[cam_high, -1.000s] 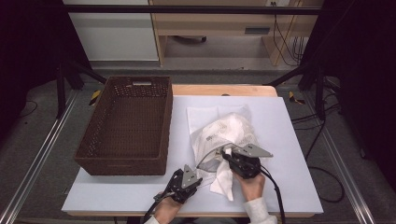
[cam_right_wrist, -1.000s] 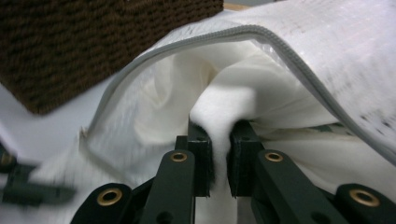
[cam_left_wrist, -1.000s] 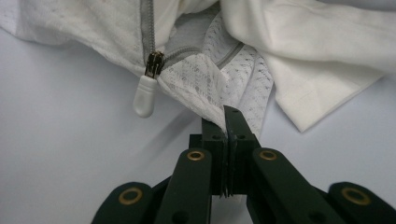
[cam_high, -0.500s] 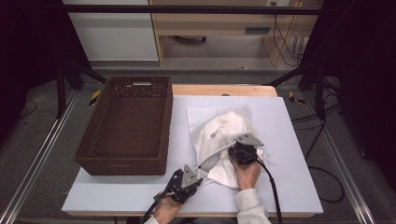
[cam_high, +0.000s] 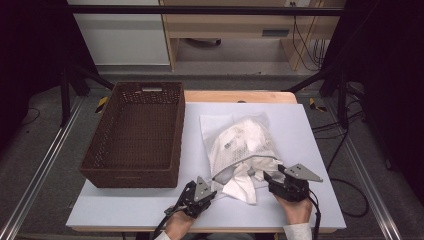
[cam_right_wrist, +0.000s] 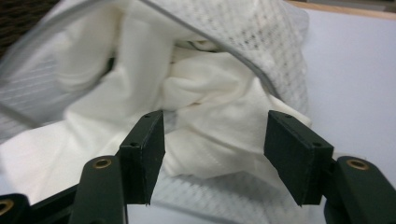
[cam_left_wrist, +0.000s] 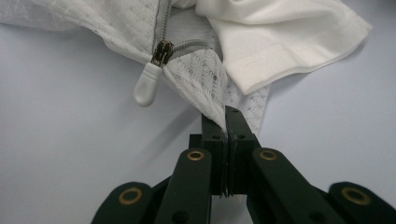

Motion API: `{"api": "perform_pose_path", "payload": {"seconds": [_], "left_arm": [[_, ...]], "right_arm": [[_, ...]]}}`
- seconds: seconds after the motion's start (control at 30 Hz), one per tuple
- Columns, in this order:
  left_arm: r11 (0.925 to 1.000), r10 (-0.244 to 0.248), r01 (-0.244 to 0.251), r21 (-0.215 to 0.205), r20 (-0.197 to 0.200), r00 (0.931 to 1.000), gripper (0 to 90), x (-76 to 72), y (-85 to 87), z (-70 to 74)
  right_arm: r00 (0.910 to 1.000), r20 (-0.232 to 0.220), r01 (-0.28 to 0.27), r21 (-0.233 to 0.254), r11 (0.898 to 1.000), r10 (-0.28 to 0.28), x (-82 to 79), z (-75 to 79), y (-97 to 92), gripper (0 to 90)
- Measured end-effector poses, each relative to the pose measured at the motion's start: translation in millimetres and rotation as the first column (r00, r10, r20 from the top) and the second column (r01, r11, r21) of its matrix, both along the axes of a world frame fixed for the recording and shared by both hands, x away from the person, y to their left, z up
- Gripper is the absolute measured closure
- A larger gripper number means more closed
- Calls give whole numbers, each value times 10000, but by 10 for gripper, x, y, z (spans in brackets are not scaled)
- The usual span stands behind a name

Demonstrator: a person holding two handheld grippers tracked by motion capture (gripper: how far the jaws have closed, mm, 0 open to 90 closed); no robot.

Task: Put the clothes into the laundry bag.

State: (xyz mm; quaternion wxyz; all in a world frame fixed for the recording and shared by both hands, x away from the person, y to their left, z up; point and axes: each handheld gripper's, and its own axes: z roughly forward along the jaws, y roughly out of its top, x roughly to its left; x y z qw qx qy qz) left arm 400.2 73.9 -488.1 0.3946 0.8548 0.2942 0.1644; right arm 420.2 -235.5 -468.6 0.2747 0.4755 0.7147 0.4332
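Left gripper (cam_left_wrist: pixel 226 122) clamped tight on the corner of the white mesh zippered laundry bag (cam_high: pixel 243 141), just beside the zip's white teardrop pull (cam_left_wrist: pixel 145 84), at the near edge of the pale blue-grey table top (cam_high: pixel 310 130). Right gripper (cam_right_wrist: pixel 212 140) with jaws spread wide, just been opening, nothing pinched between them, aimed at the crumpled white cloth garment (cam_right_wrist: pixel 205 107) spilling out of the bag's open mouth. Bag lying mid-table, right of the dark brown woven rectangular basket (cam_high: pixel 135 135).
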Motion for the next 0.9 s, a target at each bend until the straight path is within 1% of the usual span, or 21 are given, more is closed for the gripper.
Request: {"api": "perform_pose_path", "payload": {"seconds": [0.07, 0.1, 0.17, 0.23, 0.27, 0.3, 0.33, 0.37, 0.43, 0.47, 0.53, 0.6, 0.63, 0.67, 0.7, 0.73, 0.77, 0.8, 0.87, 0.9], "left_arm": [[10000, 2, -2, 8, -15, 10000, 875, 1, 1, 1], [10000, 0, 0, -7, -14, 10000, 874, 2, 1, 0], [10000, 4, -3, 4, -16, 10000, 874, 1, 1, 1], [10000, 5, -5, -4, -3, 10000, 875, 0, 0, 0], [10000, 3, -3, 3, 4, 10000, 874, 0, -1, 0], [10000, 2, -2, -2, 1, 10000, 875, 0, 0, 0], [10000, 3, -3, -9, -9, 10000, 874, 1, 1, 0], [10000, 2, -2, -12, -13, 10000, 874, 2, 1, 0], [10000, 0, 0, -21, -27, 10000, 874, 3, 2, 0], [10000, 1, -1, -23, -32, 10000, 874, 3, 3, 0], [10000, 6, -6, -19, -29, 10000, 875, 3, 2, 0], [10000, 6, -6, -23, -29, 10000, 874, 3, 2, 0], [10000, 6, -6, -23, -29, 10000, 875, 3, 2, 0], [10000, 20, -20, -41, -40, 10000, 875, 5, 4, 0], [10000, 28, -28, -50, -43, 10000, 874, 5, 4, -1], [10000, 23, -23, -63, -56, 10000, 875, 5, 5, -1], [10000, 25, -25, -49, -36, 10000, 875, 5, 4, -1], [10000, 16, -16, -35, -31, 10000, 875, 4, 4, 0], [10000, 14, -14, -31, -24, 10000, 876, 3, 3, 0], [10000, 14, -14, -30, -29, 10000, 876, 4, 4, 0]], "right_arm": [[9995, -273, 181, -197, 9996, -186, 105, -46, 19, 389], [9991, -315, 264, -341, 9991, -274, 144, -69, 25, 398], [9974, -483, 508, -693, 9963, -542, 235, -128, 37, 452], [9945, -741, 685, -750, 9948, -741, 281, -154, 33, 541], [9938, -739, 768, -839, 9935, -830, 308, -161, 12, 641], [9929, -826, 792, -740, 9941, -852, 307, -151, 1, 706], [9926, -857, 810, -660, 9945, -865, 307, -142, -13, 746], [9934, -802, 775, -571, 9954, -819, 273, -103, -18, 780], [9962, -606, 576, -714, 9958, -620, 208, -41, 13, 805], [9984, -392, 382, -793, 9961, -415, 170, -3, 35, 814], [9998, -214, -41, -684, 9976, 26, 116, 70, 100, 819], [9962, -168, -867, -502, 9950, 860, 88, 146, 228, 827], [9962, -168, -867, -502, 9950, 860, 88, 146, 228, 827], [9883, -300, -1503, -277, 9883, 1495, 135, 155, 380, 838], [9861, -324, -1636, -281, 9861, 1627, 177, 139, 445, 841], [9860, -377, -1633, -278, 9862, 1622, 214, 122, 495, 844], [9861, -345, -1637, -340, 9859, 1626, 277, 94, 553, 846], [9870, -373, -1576, -275, 9871, 1565, 365, 55, 610, 849], [9913, -277, -1290, -129, 9916, 1286, 496, -3, 660, 854], [9931, -197, -1156, -99, 9932, 1154, 534, -18, 667, 856]]}}
